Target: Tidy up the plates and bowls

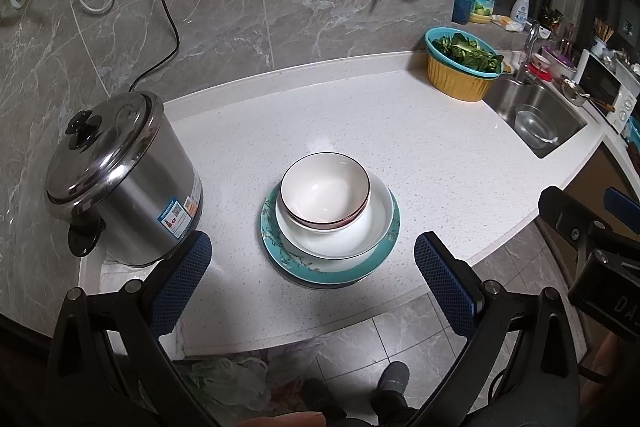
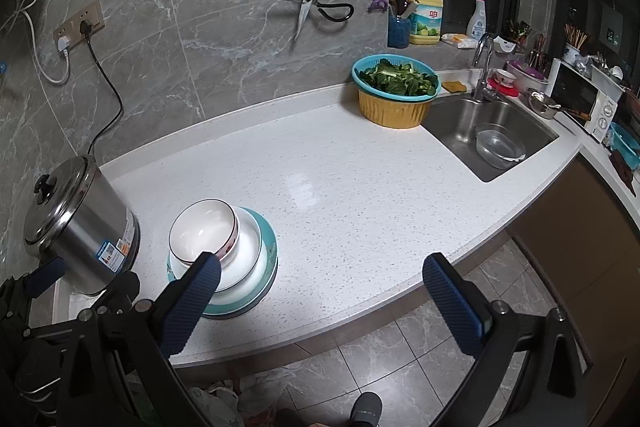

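Observation:
A stack stands on the white counter [image 1: 400, 131]: a teal patterned plate [image 1: 362, 263] at the bottom, a white deep plate [image 1: 372, 227] on it, and a white bowl with a dark rim [image 1: 324, 189] on top. The same stack shows in the right wrist view, with the bowl [image 2: 202, 229] above the white plate [image 2: 250, 247] and the teal plate [image 2: 272, 251]. My left gripper [image 1: 314, 263] is open and empty, held just in front of the stack. My right gripper [image 2: 322, 277] is open and empty, to the right of the stack over the counter's front edge.
A steel lidded pot [image 1: 120, 179] stands just left of the stack. A yellow basket of greens [image 1: 460, 67] sits at the back right beside the sink [image 1: 536, 115], which holds a clear bowl [image 2: 498, 145]. Scissors [image 2: 308, 7] hang on the wall.

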The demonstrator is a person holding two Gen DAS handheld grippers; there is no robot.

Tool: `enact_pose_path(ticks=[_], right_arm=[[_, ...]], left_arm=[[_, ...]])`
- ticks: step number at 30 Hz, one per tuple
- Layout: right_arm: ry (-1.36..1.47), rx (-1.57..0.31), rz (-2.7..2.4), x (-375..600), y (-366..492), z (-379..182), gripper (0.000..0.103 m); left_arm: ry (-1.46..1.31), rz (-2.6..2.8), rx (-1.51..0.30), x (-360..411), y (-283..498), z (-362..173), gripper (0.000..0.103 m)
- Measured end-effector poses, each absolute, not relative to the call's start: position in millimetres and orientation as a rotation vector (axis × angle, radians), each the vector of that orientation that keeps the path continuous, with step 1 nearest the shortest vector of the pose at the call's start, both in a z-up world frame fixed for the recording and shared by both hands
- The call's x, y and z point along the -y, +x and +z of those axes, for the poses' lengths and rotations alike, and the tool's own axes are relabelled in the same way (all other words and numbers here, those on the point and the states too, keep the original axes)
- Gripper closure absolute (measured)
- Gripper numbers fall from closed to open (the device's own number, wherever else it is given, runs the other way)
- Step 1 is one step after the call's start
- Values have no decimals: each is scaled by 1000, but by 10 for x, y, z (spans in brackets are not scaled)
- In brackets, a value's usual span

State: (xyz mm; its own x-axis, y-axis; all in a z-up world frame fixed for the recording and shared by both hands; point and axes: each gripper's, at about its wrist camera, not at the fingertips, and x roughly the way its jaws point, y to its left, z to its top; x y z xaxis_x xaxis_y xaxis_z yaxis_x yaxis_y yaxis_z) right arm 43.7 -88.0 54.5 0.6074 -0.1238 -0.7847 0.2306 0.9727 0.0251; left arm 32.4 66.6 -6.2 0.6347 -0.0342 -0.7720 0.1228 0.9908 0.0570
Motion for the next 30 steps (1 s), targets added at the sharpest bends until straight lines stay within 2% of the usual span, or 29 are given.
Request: enact_pose_path(ticks=[30], right_arm=[[115,-908,-189,881,552,485,0]], left_arm=[[101,-74,-900,-627,406,-117,0]])
